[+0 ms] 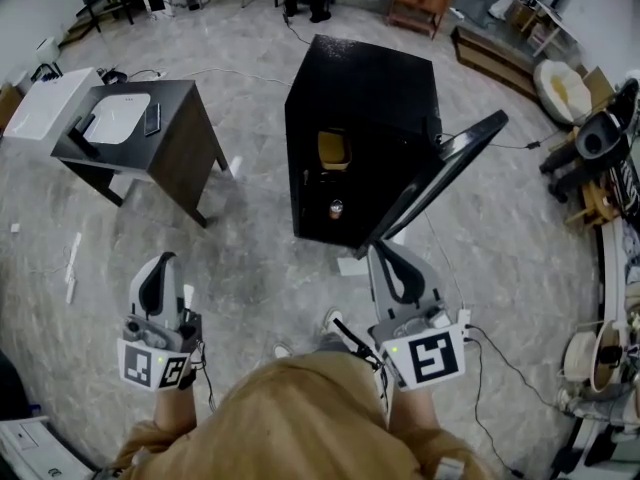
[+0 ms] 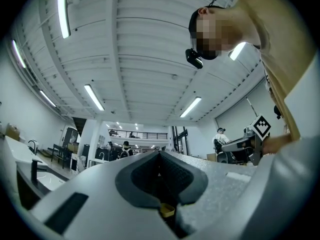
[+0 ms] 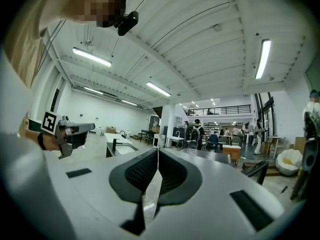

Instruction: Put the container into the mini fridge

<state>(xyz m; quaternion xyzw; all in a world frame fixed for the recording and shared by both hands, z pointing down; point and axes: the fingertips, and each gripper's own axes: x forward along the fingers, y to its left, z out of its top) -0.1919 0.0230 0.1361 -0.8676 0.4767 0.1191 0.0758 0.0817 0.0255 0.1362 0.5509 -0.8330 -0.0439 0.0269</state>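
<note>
The black mini fridge stands on the floor ahead with its door swung open to the right. Inside, on the upper shelf, sits a yellow container; a small round item lies on the shelf below. My left gripper is held low at the left, near my body, shut with nothing in it. My right gripper is just in front of the open door's lower corner, also shut and empty. In the gripper views both sets of jaws, left and right, meet with nothing between them and point upward across the room.
A dark side table with a white basin and a phone stands at the left. A white box is beside it. Cables trail on the floor at the right, where clutter lines the edge.
</note>
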